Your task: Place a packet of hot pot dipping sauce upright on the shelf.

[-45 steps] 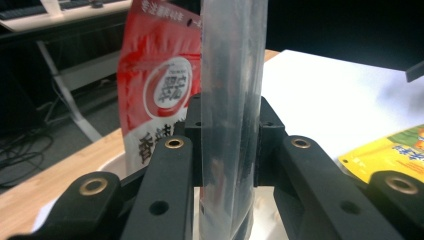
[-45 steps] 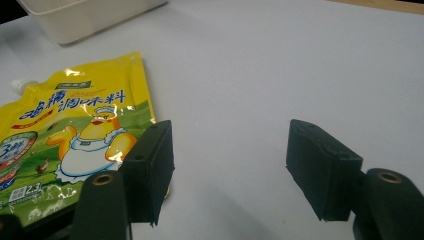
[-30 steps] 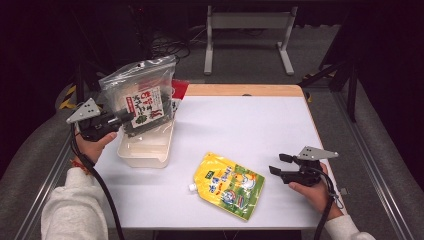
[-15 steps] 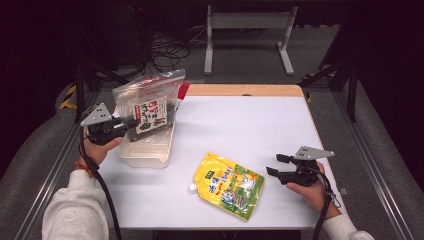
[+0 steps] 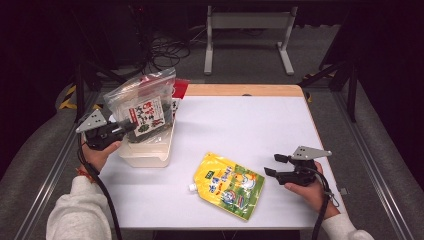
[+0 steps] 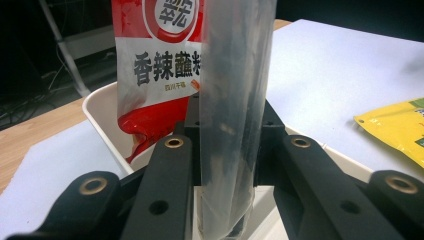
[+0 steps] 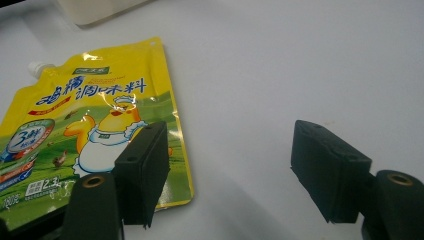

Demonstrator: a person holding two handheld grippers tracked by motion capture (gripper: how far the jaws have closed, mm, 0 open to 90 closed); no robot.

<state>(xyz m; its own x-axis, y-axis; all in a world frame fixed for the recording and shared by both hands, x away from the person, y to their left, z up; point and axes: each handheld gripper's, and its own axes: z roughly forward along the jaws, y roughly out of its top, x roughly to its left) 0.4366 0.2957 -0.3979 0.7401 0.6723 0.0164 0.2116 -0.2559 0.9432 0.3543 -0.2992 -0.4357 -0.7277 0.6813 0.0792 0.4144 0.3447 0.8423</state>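
A clear bag [image 5: 145, 107] of dark contents with a white and red label stands upright over the white bin [image 5: 150, 155] at the table's left. My left gripper [image 5: 127, 129] is shut on the bag's lower edge. In the left gripper view the bag [image 6: 232, 100] is pinched between the jaws of the left gripper [image 6: 229, 115]. A red packet [image 6: 155, 60] stands in the bin behind it. A yellow spouted pouch [image 5: 228, 185] lies flat near the front. My right gripper [image 5: 270, 165] rests open just right of it. In the right gripper view nothing is between the right gripper's [image 7: 235, 170] jaws, and the pouch [image 7: 85, 115] lies to their left.
The white table [image 5: 250, 125] has a wooden strip [image 5: 240, 90] along its far edge. A metal stand [image 5: 247, 30] and cables lie on the floor beyond. Aluminium rails [image 5: 370, 165] run along both sides of the table.
My left gripper has come down with the clear bag, which now sits lower over the bin. The right gripper and the yellow pouch have stayed put.
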